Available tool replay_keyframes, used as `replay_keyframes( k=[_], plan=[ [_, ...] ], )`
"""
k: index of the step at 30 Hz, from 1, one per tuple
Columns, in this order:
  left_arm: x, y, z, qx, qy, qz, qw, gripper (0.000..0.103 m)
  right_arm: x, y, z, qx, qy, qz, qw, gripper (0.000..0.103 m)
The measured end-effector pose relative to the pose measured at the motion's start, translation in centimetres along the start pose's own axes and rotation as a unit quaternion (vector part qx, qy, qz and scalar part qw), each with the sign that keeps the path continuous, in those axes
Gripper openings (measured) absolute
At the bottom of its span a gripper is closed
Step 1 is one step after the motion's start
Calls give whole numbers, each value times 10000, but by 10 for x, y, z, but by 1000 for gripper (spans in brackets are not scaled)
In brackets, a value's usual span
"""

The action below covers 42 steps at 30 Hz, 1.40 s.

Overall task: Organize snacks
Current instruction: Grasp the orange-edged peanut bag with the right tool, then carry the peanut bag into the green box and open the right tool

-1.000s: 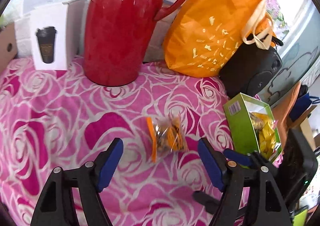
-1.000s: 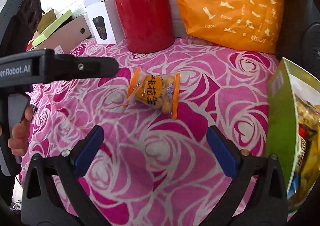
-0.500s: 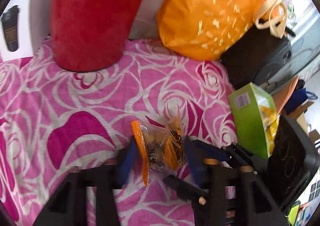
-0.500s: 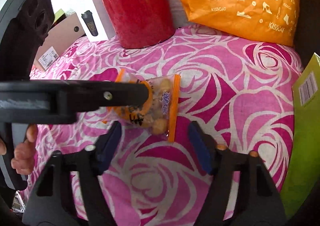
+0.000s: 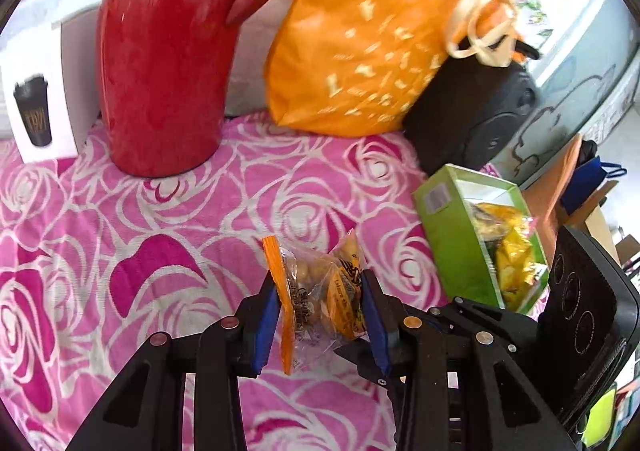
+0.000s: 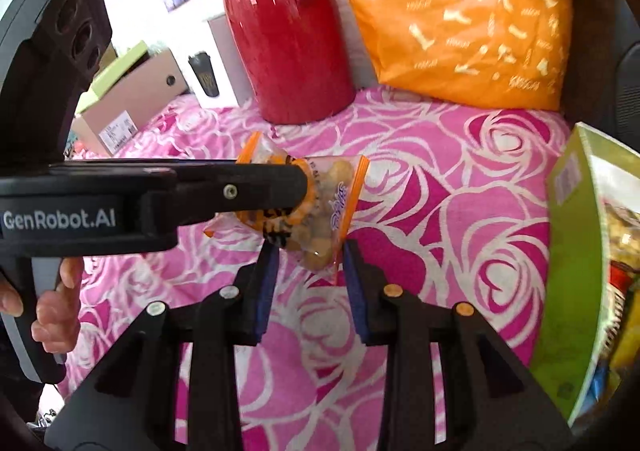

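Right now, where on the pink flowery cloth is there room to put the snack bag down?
The widest bare patch of the pink cloth lies left of the snack packet, in front of the red jug and white cup box. A smaller one sits between packet and orange bag. It is crowded on the right, by the green box and black speaker.

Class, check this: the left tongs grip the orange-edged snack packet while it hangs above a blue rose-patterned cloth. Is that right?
Not quite. The left tongs do grip the snack packet, but the rose-patterned cloth is pink, not blue, as the left wrist view shows.
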State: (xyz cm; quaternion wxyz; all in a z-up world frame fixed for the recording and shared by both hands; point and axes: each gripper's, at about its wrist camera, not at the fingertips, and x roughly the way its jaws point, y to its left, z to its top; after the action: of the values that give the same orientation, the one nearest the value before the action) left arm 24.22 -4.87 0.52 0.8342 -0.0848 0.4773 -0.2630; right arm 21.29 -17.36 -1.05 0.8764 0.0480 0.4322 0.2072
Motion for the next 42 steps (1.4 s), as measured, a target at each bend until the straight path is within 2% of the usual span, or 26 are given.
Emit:
replay_keyframes(
  k=[7,18,23,29,36,39,42],
  plan=[
    [-31,-42,-4,347,-246,-85,9991,39,-49,3,-12,37,-446,-103,9989,35],
    [-26,-123,-12,1032,-200,-308,9940,39,-116,-26,-53,639,-1036,-400,9918,35],
    [-6,-172,-11,1423,-5,-574,9882,39,-149,-58,-74,976,-1234,-710,9850,35],
    [27,-237,-10,1904,180,-927,9772,39,-187,-103,-93,1362,-1433,-1162,9733,35],
    [76,-296,-6,2209,539,-1081,9678,39,-223,-154,-113,1733,-1625,-1571,9586,35],
    [96,-318,-3,2206,678,-1232,9652,39,-228,-174,-117,1867,-1609,-1679,9545,35],
    [112,-329,-2,2220,762,-1229,9643,39,-224,-191,-119,2003,-1556,-1768,9510,35]
  ],
)
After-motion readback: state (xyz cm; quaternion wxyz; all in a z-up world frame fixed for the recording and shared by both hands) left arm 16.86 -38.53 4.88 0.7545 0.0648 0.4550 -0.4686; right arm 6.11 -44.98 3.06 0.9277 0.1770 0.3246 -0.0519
